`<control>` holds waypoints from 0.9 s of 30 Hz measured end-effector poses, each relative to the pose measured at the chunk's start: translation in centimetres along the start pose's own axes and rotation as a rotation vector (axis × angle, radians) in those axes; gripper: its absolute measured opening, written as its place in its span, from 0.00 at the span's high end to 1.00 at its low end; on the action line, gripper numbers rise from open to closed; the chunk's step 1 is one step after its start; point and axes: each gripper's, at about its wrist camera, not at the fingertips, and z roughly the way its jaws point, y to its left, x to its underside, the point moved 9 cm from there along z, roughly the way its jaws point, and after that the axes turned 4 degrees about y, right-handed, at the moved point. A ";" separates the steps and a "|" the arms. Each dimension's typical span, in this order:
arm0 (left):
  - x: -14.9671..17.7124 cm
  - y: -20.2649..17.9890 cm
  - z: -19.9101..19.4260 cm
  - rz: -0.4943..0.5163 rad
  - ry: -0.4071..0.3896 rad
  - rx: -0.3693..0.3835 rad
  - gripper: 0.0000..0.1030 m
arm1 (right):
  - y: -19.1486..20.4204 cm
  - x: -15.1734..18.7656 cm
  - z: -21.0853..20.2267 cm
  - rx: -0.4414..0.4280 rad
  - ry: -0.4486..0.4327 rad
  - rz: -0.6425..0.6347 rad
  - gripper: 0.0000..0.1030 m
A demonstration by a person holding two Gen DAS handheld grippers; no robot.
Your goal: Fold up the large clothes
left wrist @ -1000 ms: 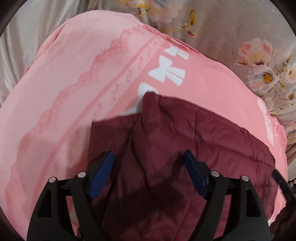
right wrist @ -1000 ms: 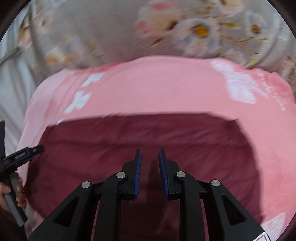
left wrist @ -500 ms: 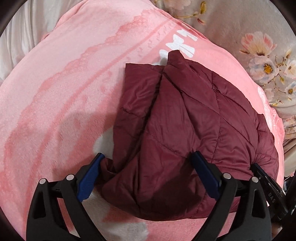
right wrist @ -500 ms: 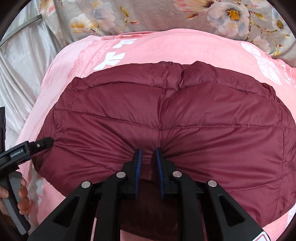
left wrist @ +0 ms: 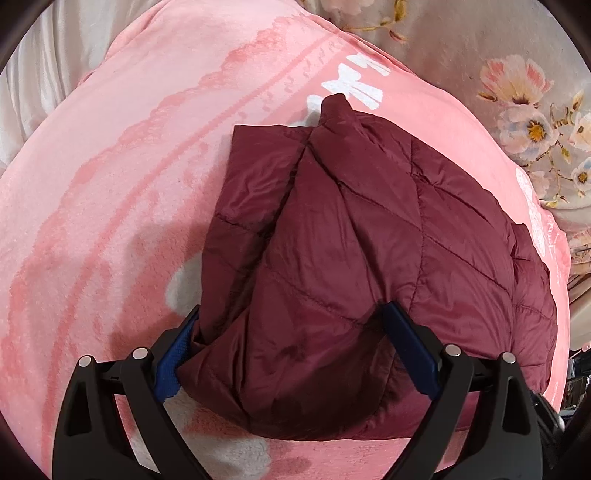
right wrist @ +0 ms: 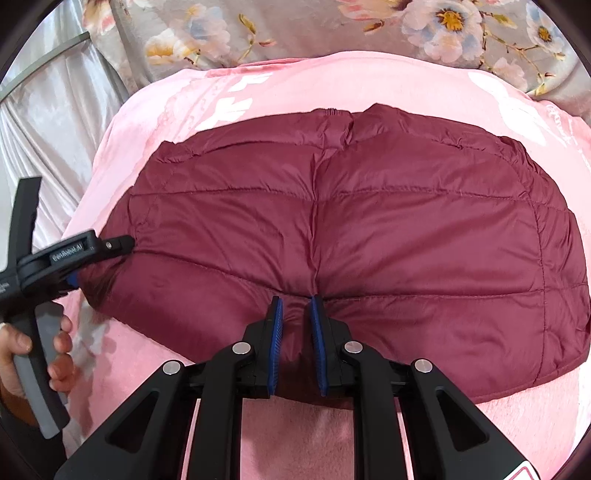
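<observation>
A maroon quilted jacket point(left wrist: 351, 240) lies folded on a pink blanket point(left wrist: 129, 166). My left gripper point(left wrist: 291, 310) stands wide open at the jacket's near-left end. That bunched end fills the gap and touches both blue pads. In the right wrist view the jacket point(right wrist: 369, 240) spreads wide, its collar at the far side. My right gripper point(right wrist: 295, 301) is shut on a pinch of the jacket's near edge at the centre seam. The left gripper point(right wrist: 74, 254) shows at that view's left, held by a hand point(right wrist: 59, 350).
The pink blanket point(right wrist: 480, 92) has white bow prints and covers a bed. A grey floral sheet point(right wrist: 332, 29) lies behind it and to the right point(left wrist: 517, 92). Pale silvery cloth point(right wrist: 55, 129) hangs at the left.
The jacket has come down from hanging close to the cameras and now lies spread on the blanket. Both grippers sank with it. The left jaws widened slightly.
</observation>
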 end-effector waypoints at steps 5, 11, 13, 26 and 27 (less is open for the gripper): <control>-0.1 -0.9 -0.3 0.002 -0.001 0.017 0.12 | 0.2 0.1 0.8 0.034 -0.017 -0.040 0.85; -0.7 -3.2 -1.5 0.027 -0.020 0.065 0.34 | -0.1 0.0 1.1 0.014 -0.030 -0.034 0.85; -1.0 -4.3 -2.2 0.045 -0.033 0.082 0.41 | -0.2 0.0 1.1 0.007 -0.034 -0.030 0.85; -2.1 -11.3 -7.6 0.158 -0.107 0.246 0.87 | -1.6 0.5 -0.3 -0.110 -0.026 0.070 0.86; -2.1 -11.7 -8.2 0.165 -0.115 0.257 0.88 | -1.7 0.7 -0.3 -0.116 -0.019 0.071 0.86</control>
